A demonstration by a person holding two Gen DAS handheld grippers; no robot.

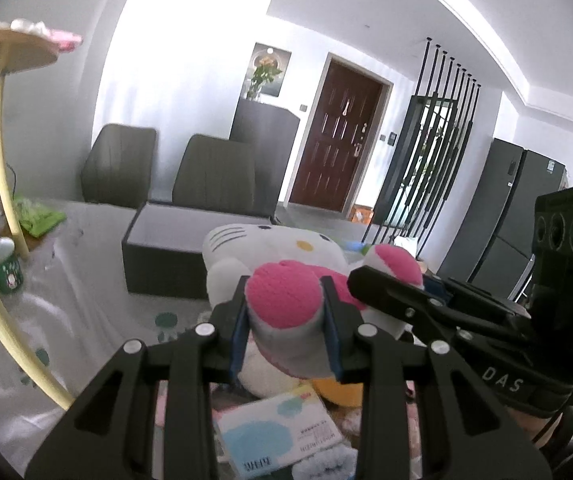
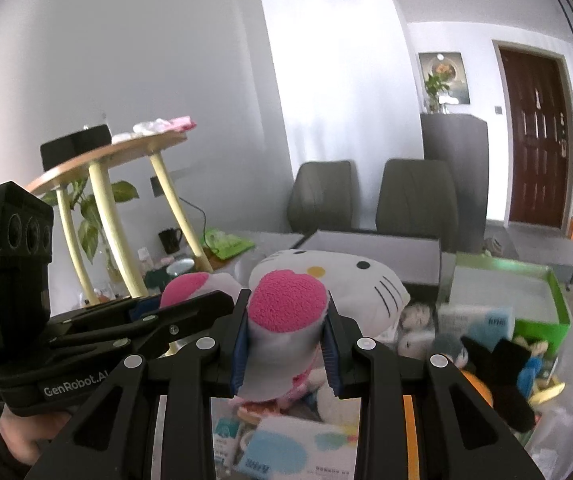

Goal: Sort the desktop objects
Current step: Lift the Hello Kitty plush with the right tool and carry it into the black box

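Plush toy: a white Hello Kitty plush toy (image 1: 270, 248) with pink-soled feet, held up in the air above a cluttered tabletop by both grippers, one foot in each

Left gripper: the left gripper (image 1: 286, 320) is clenched on one pink-soled foot of the plush toy, its blue pads (image 1: 239, 336) pressing the grey-white ankle from both sides

Right gripper: the right gripper (image 2: 286, 330) is clamped the same way on the plush toy's other foot, whose heart-shaped pink sole faces the right wrist camera

Grippers together: in the left wrist view the right gripper (image 1: 386, 280) reaches in from the right side of the plush toy; in the right wrist view the left gripper (image 2: 182, 308) reaches in from the toy's left side

Grey box: an open dark grey box (image 1: 158, 248) stands just behind the plush toy's head

Tissue pack: a white and light blue tissue pack (image 1: 282, 428) lies below the plush toy, among other small items

Green box: an open green box (image 2: 542, 312) sits to the right of the plush toy, beside the grey box

Small dolls: a heap of small dolls (image 2: 486, 364) lies to the right of the plush toy, in front of the green box

Green mug: a green mug (image 1: 4, 266) stands well to the left of the plush toy

Wooden stand: a round wooden stand (image 2: 106, 168) on pale legs rises to the left of the plush toy

Chairs: two grey chairs (image 1: 214, 176) stand behind the grey box, beyond the plush toy
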